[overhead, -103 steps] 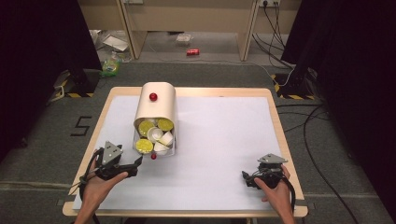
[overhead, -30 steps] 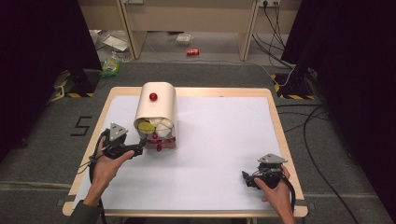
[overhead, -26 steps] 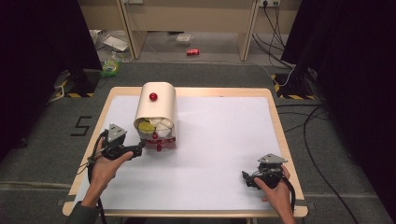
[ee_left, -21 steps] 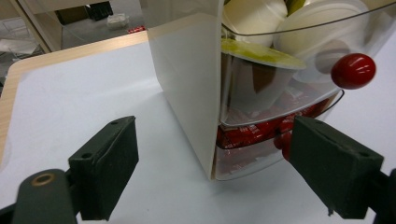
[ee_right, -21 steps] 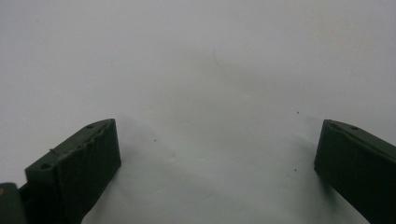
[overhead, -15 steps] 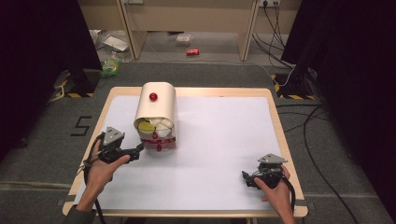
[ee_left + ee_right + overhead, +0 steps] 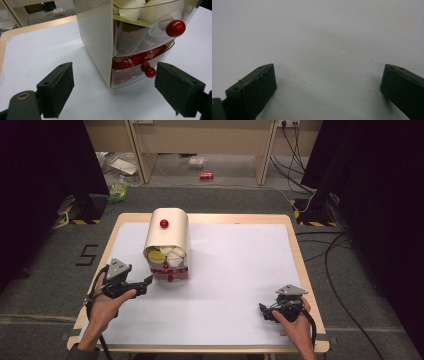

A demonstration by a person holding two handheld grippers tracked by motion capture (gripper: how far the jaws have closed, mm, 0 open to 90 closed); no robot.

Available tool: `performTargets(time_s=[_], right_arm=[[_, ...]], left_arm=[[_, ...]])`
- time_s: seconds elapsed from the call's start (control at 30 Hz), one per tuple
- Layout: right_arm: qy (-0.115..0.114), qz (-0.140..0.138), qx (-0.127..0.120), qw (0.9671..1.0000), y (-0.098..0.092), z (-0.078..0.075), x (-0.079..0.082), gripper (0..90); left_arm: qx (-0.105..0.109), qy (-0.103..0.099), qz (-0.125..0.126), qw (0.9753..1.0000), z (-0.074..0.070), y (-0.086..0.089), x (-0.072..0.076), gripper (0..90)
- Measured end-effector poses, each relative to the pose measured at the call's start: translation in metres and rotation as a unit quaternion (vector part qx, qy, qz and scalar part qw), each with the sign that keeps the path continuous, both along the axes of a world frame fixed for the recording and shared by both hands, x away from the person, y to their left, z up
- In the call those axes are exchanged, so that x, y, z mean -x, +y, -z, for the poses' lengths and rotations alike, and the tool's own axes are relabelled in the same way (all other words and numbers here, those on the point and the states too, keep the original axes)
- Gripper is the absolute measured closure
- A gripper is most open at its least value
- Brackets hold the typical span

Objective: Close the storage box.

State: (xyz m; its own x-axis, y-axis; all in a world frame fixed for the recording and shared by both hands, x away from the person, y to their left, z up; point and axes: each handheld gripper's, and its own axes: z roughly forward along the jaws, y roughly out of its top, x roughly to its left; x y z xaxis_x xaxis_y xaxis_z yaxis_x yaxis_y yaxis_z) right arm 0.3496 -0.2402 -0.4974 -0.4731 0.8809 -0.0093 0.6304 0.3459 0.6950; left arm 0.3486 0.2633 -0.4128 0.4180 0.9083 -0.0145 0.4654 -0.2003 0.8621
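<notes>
A cream drawer cabinet (image 7: pixel 167 235) (image 7: pixel 96 37) stands on the white table cover at the left of the middle, with a red knob (image 7: pixel 164 223) on top. Its clear upper drawer (image 7: pixel 150 30) holds white and yellow things and has a red knob (image 7: pixel 175 28). The lower drawers (image 7: pixel 130 61) hold red packets behind small red knobs (image 7: pixel 150 72). Both look pushed in. My left gripper (image 7: pixel 146 285) (image 7: pixel 115 87) is open, a little to the front left of the cabinet, and touches nothing. My right gripper (image 7: pixel 262 312) (image 7: pixel 327 82) rests open on the cover near the front right, with nothing in it.
The white cover (image 7: pixel 235 265) spans most of the wooden table (image 7: pixel 300 270). Wide bare cover lies between the cabinet and my right gripper. Cables (image 7: pixel 340 245) and litter lie on the floor beyond the table.
The upper drawer, pulled out 3.4 s ago, is now pushed in. Over the last second my left gripper has drawn back to the left, away from the cabinet. The right hand has not moved.
</notes>
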Motion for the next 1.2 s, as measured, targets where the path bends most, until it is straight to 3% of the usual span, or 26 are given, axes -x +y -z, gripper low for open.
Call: performTargets(time_s=[1.2], right_arm=[[0.000, 0.000, 0.000, 1.0000, 0.000, 0.000, 0.000, 0.6]], left_arm=[[0.011, -0.003, 0.016, 0.9998, 0.013, 0.008, 0.026, 15.4]])
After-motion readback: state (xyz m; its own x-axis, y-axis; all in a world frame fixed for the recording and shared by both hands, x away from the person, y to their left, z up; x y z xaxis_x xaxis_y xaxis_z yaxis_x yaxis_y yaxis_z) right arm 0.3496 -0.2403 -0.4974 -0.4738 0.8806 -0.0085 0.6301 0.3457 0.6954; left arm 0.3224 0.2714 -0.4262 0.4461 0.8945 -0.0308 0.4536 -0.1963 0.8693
